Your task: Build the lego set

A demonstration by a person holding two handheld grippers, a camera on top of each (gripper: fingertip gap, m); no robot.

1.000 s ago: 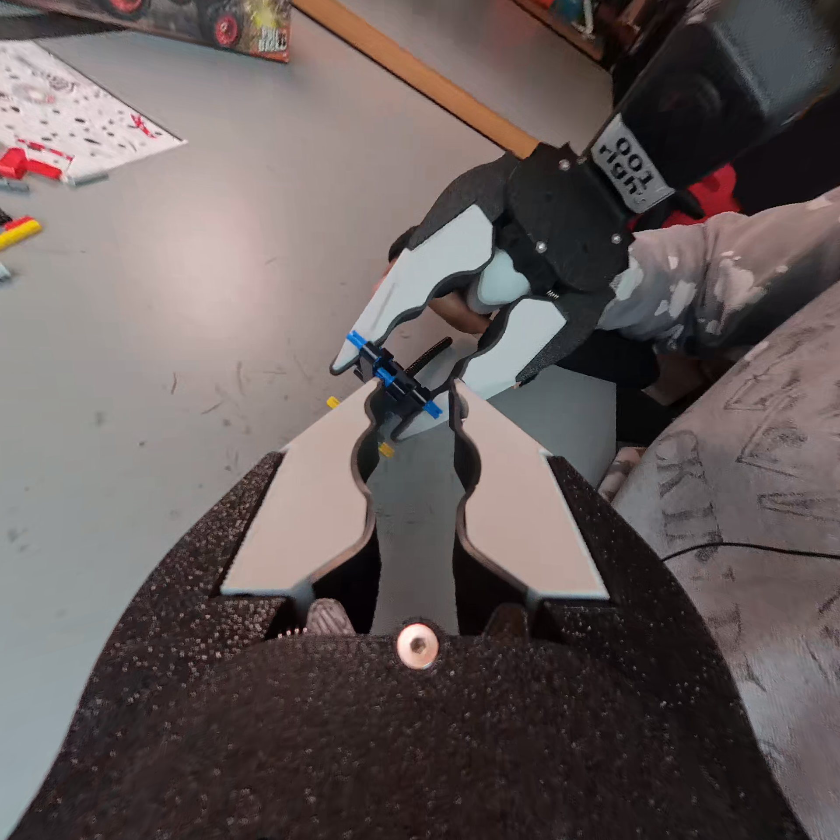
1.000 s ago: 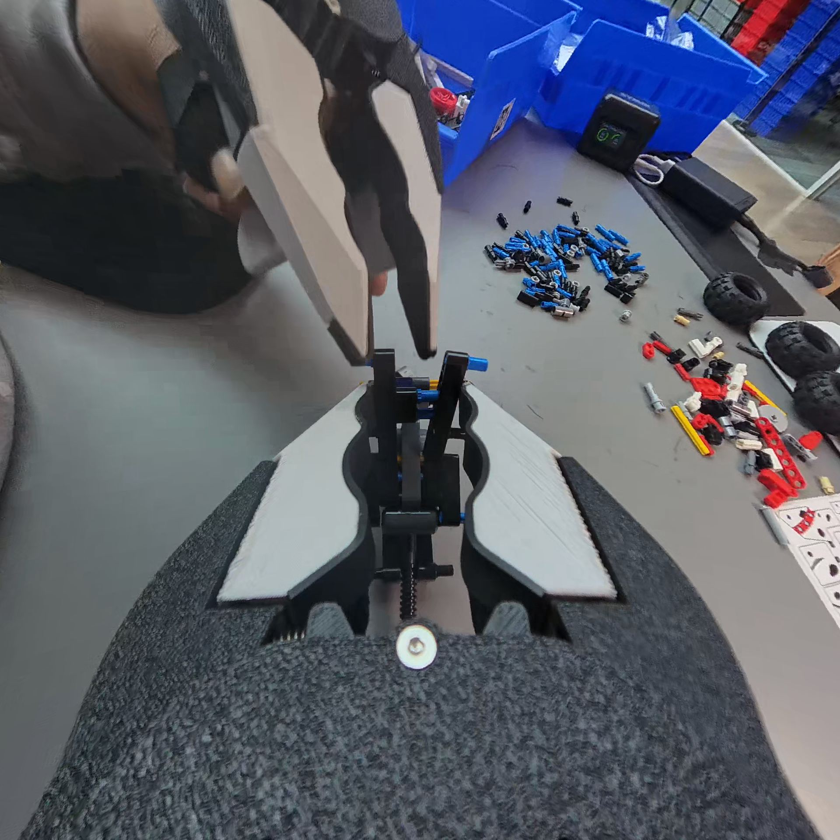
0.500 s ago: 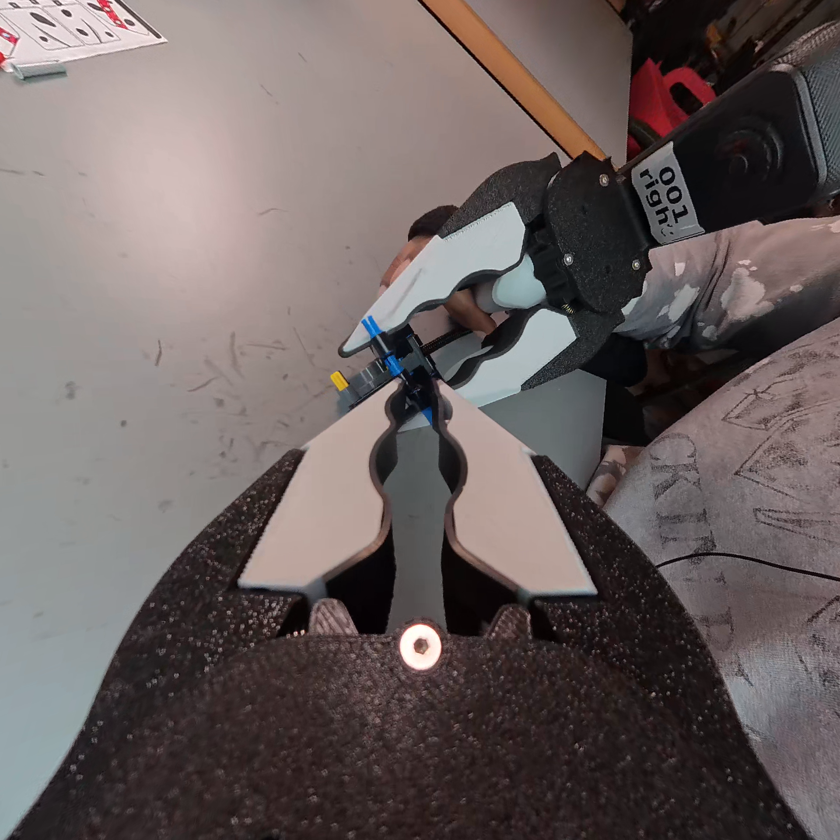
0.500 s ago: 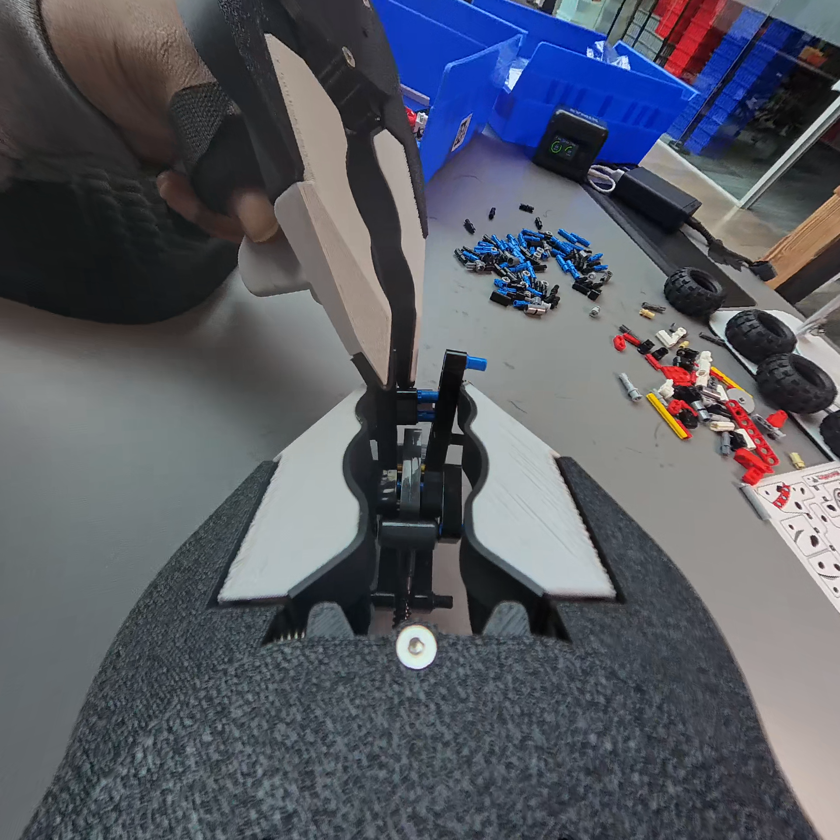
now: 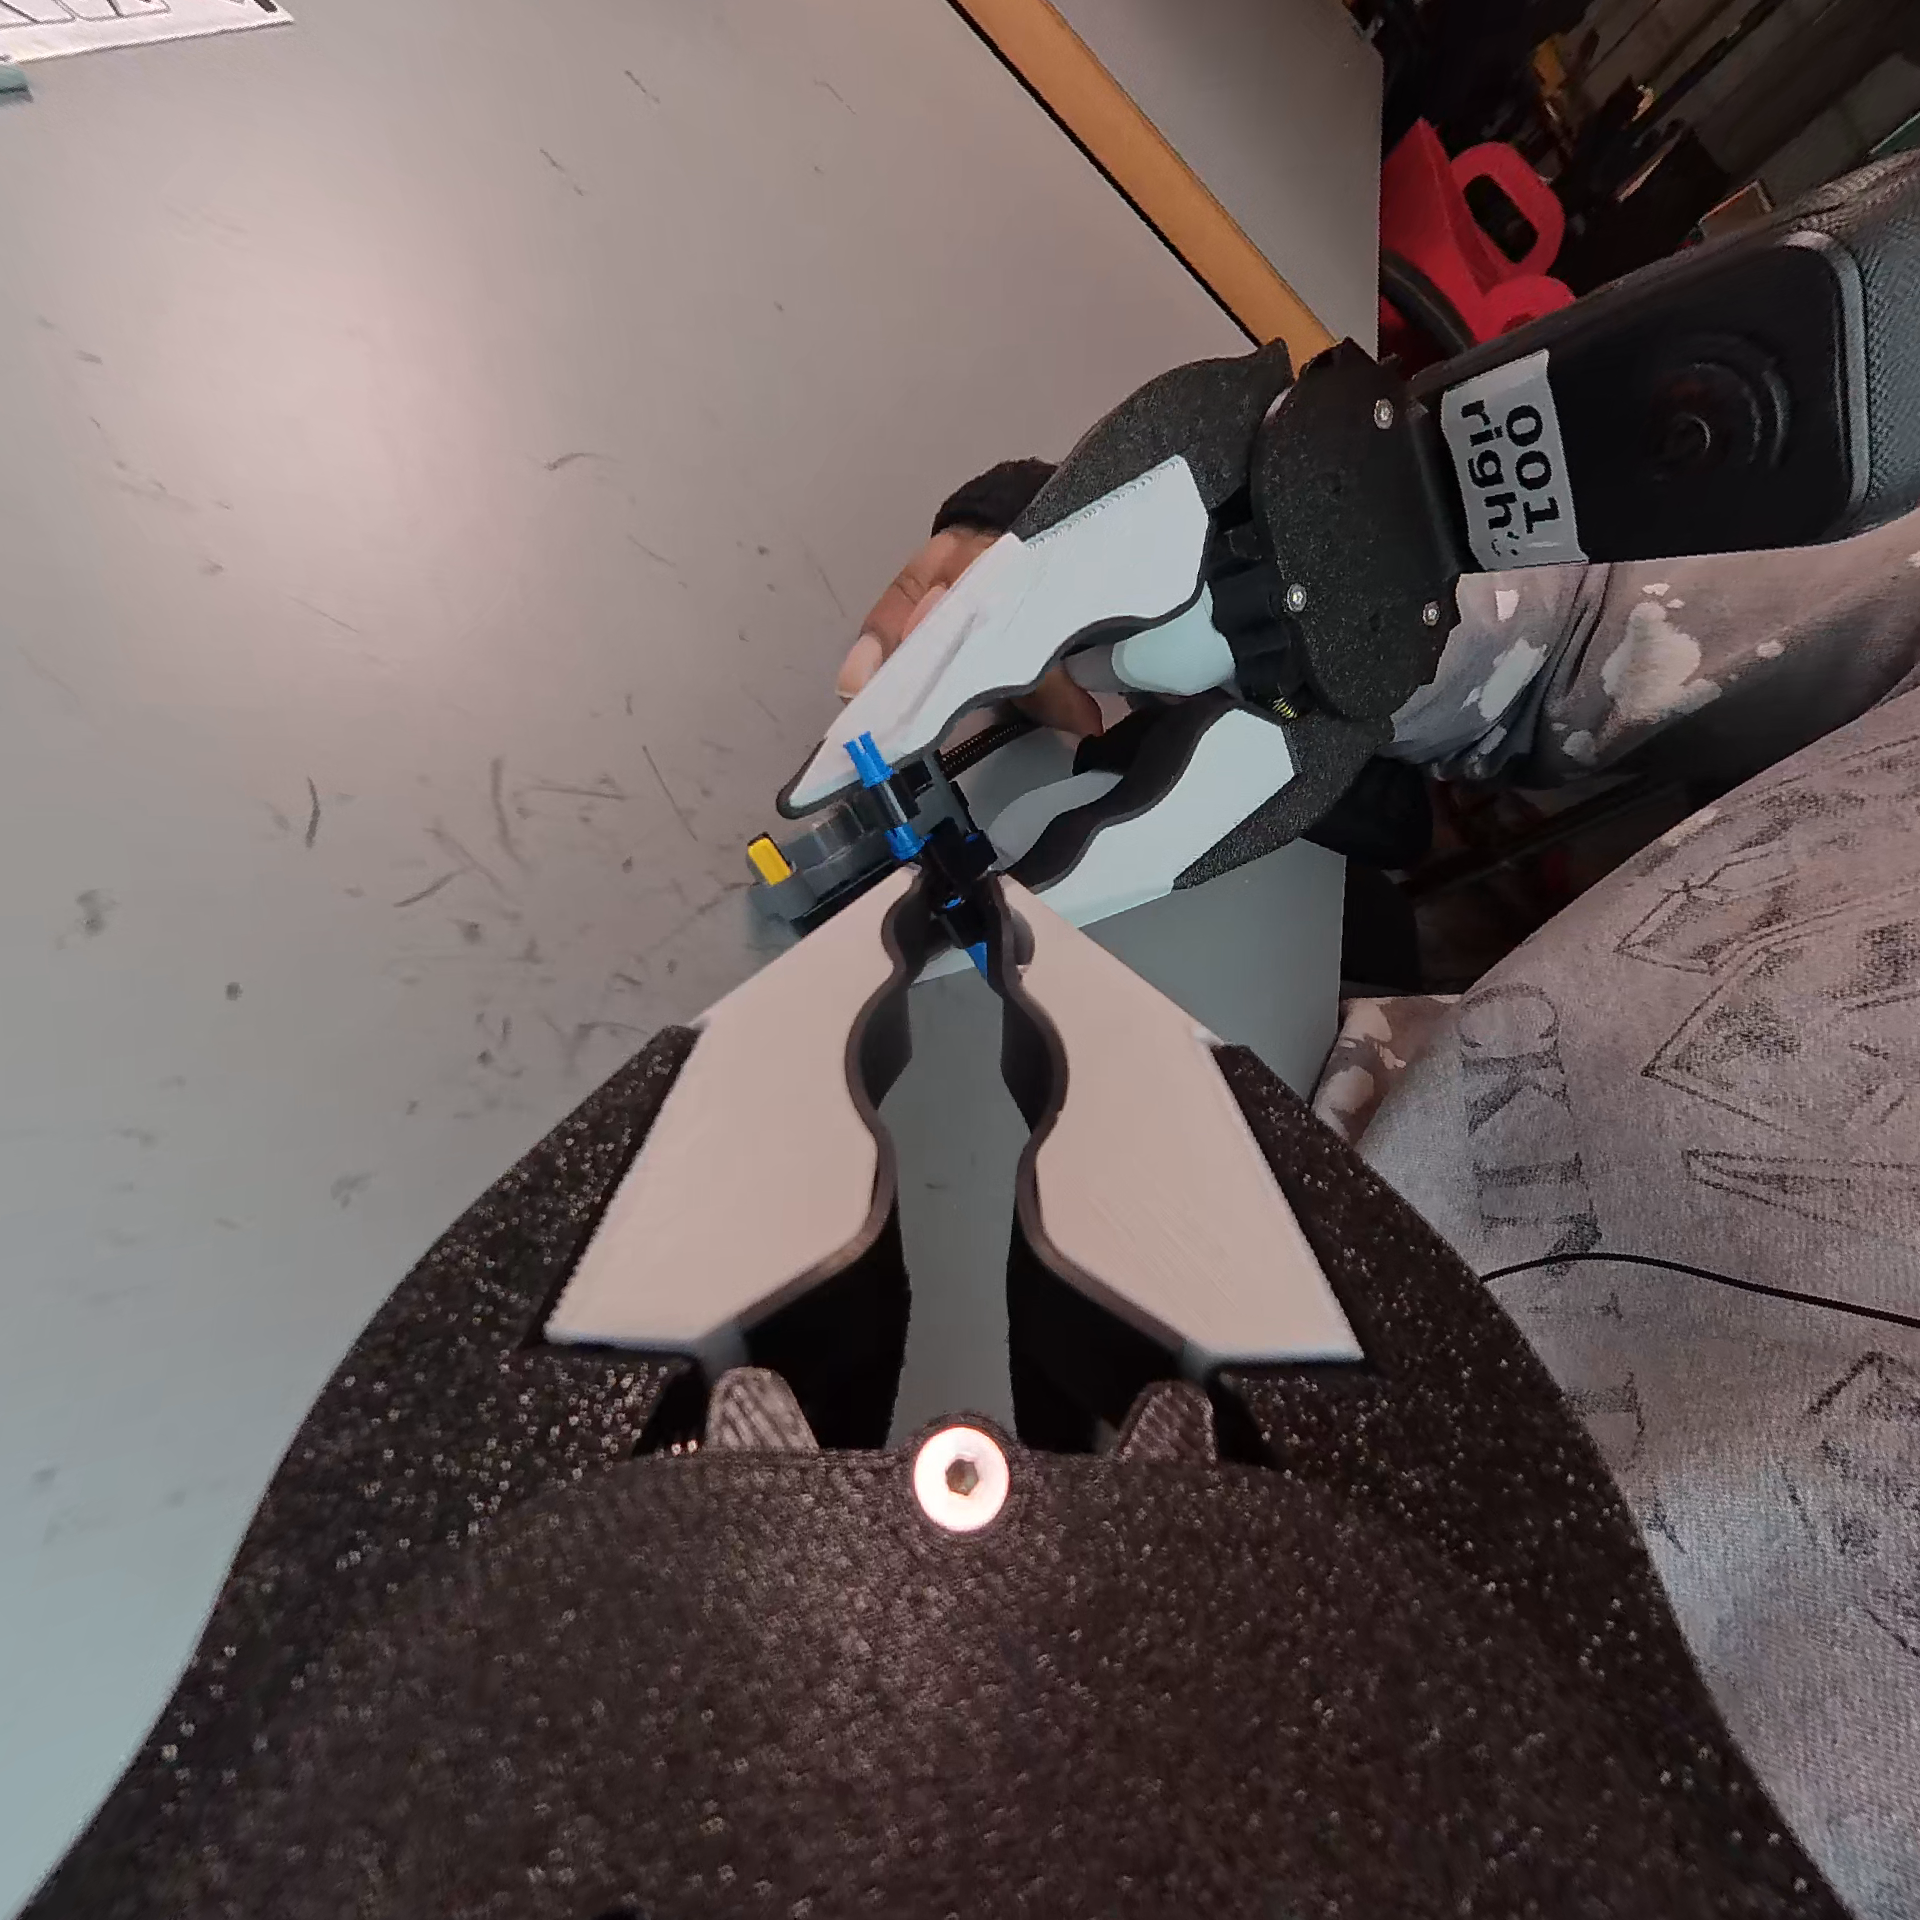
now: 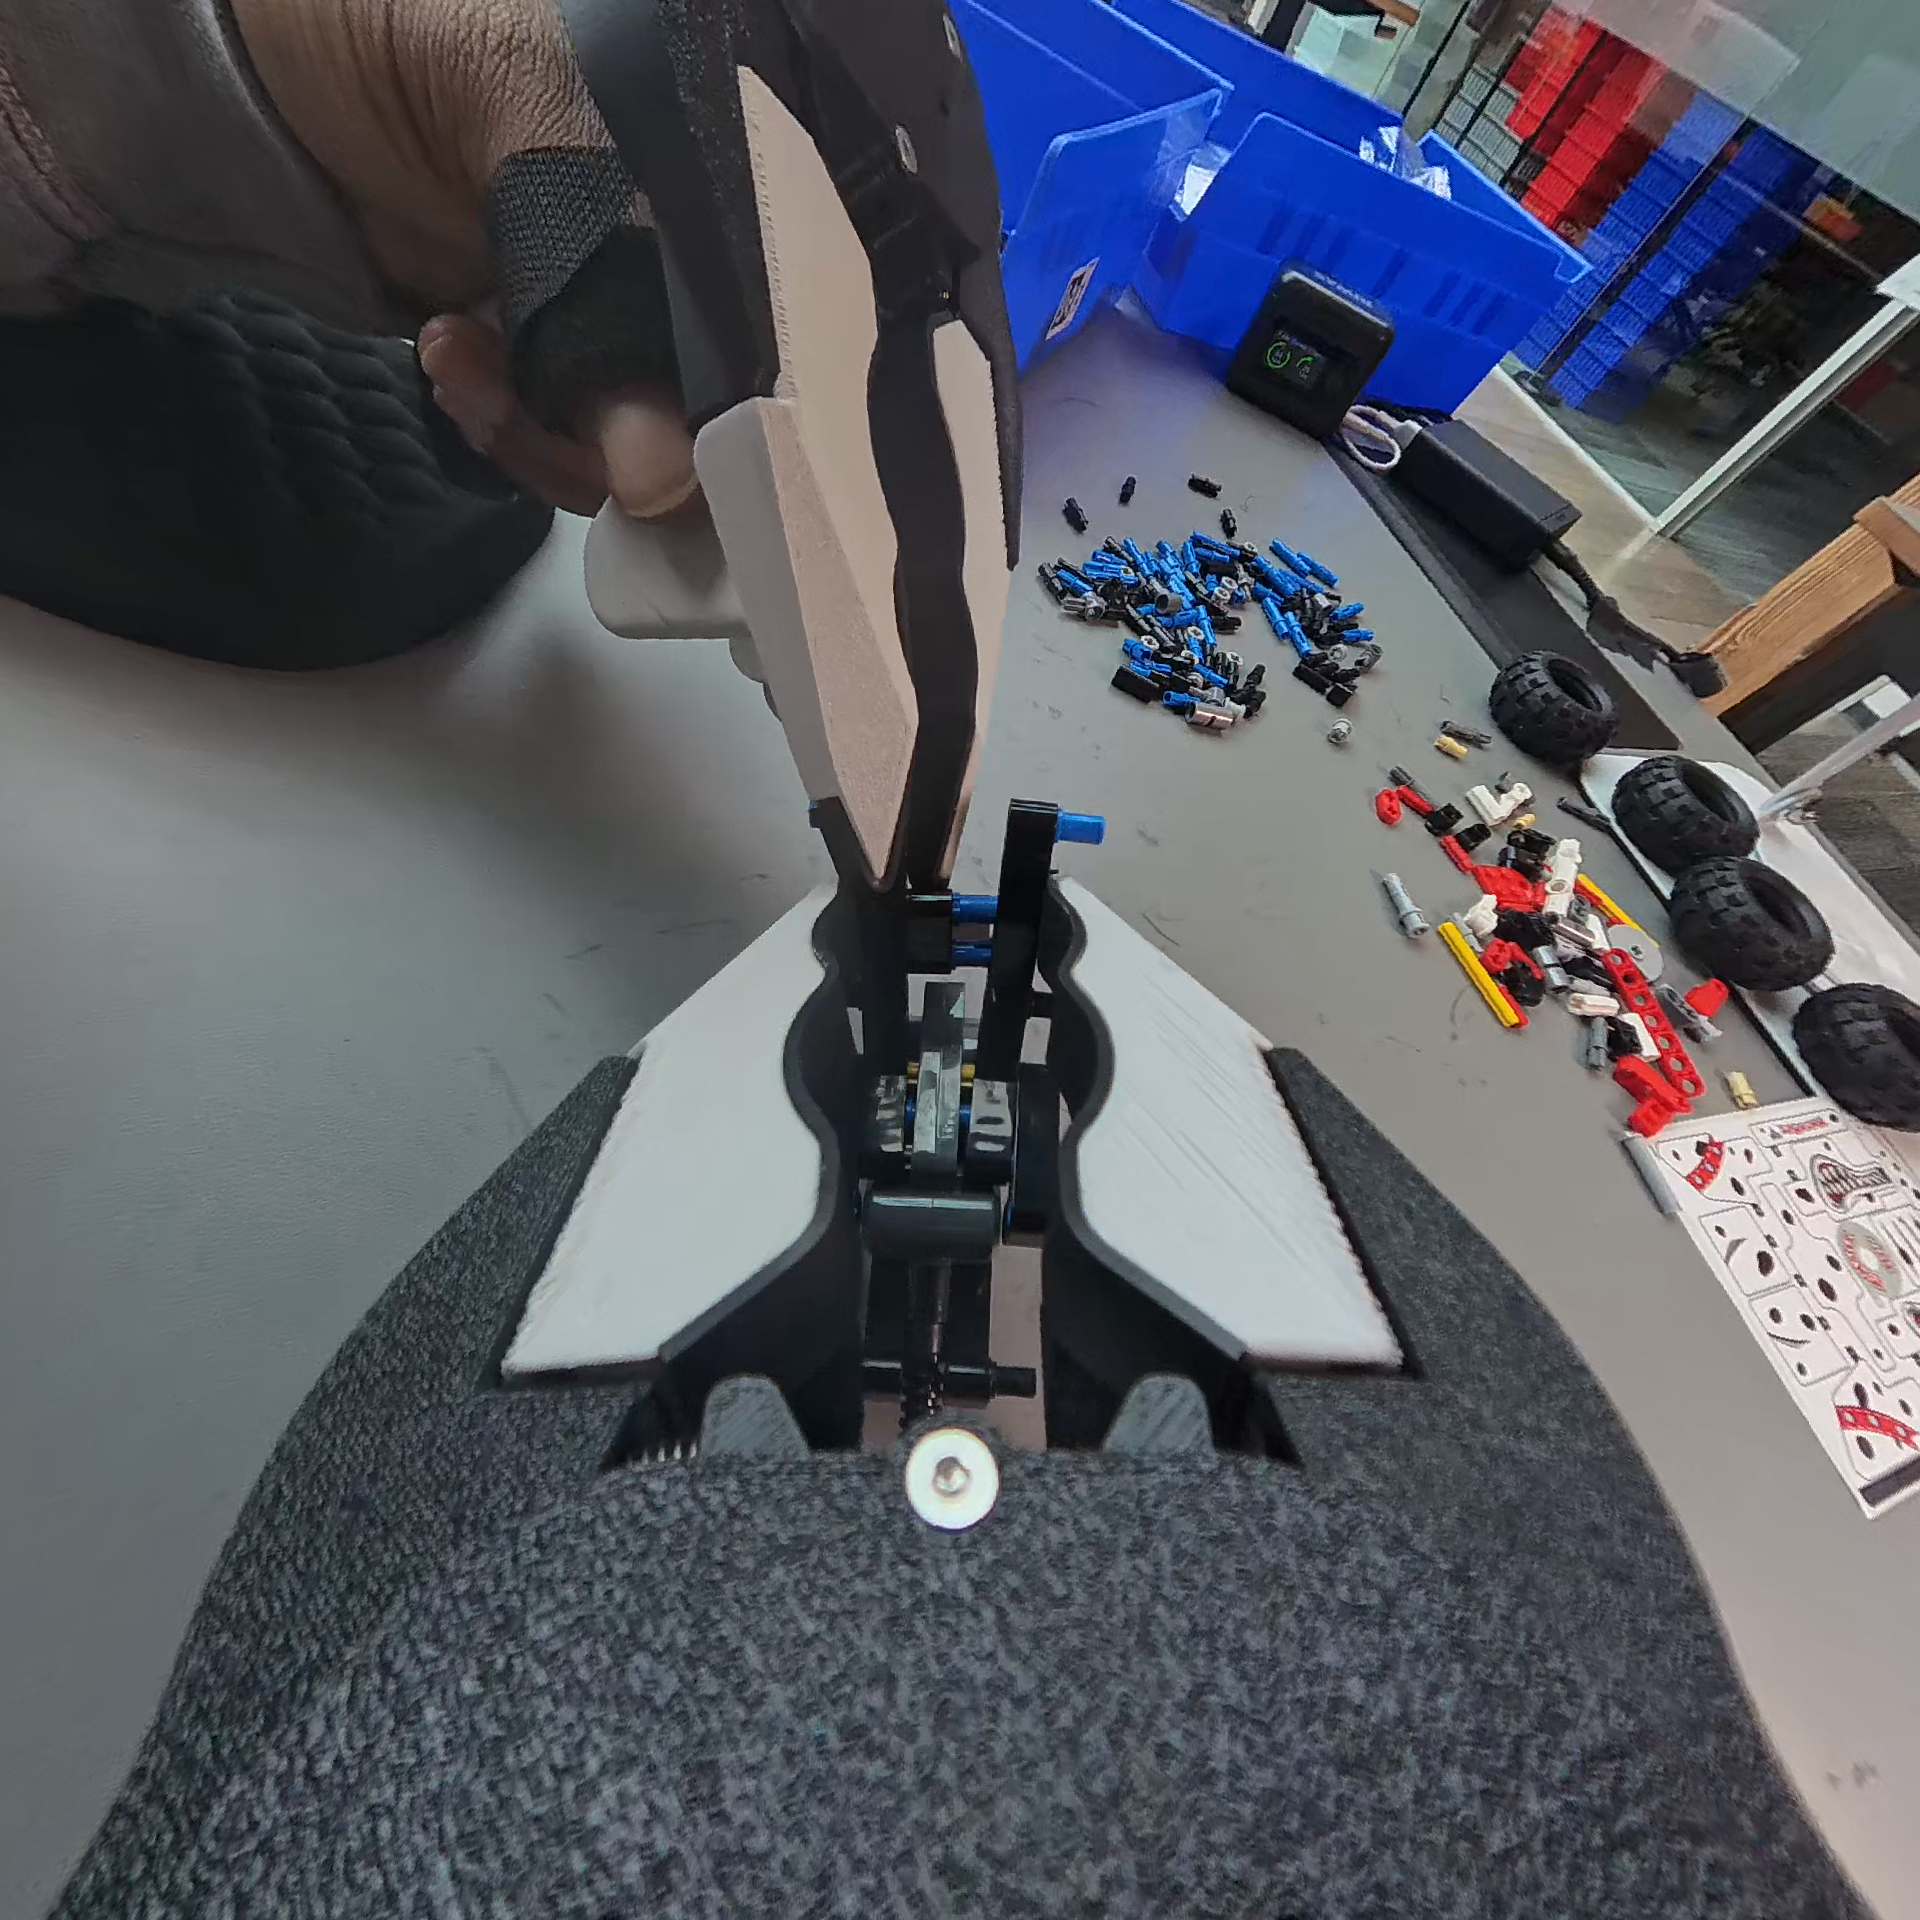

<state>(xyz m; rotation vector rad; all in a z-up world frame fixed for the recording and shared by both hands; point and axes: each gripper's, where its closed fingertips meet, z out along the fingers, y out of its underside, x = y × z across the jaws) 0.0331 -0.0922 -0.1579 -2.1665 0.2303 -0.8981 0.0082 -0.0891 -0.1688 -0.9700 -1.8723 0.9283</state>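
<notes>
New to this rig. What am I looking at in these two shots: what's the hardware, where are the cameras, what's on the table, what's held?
There is no robot arm: a person holds a two-finger gripper in each hand, with a wide-angle camera on each looking along its fingers.

In the left wrist view, the left gripper pinches one end of a black and blue lego assembly, and the right gripper comes in from the right.

The right wrist view shows the right gripper clamped on that assembly, with the left gripper coming down onto its top.

On the grey table lie a pile of blue and black pins, red and white parts, black tyres, a sticker sheet and blue bins.
</notes>
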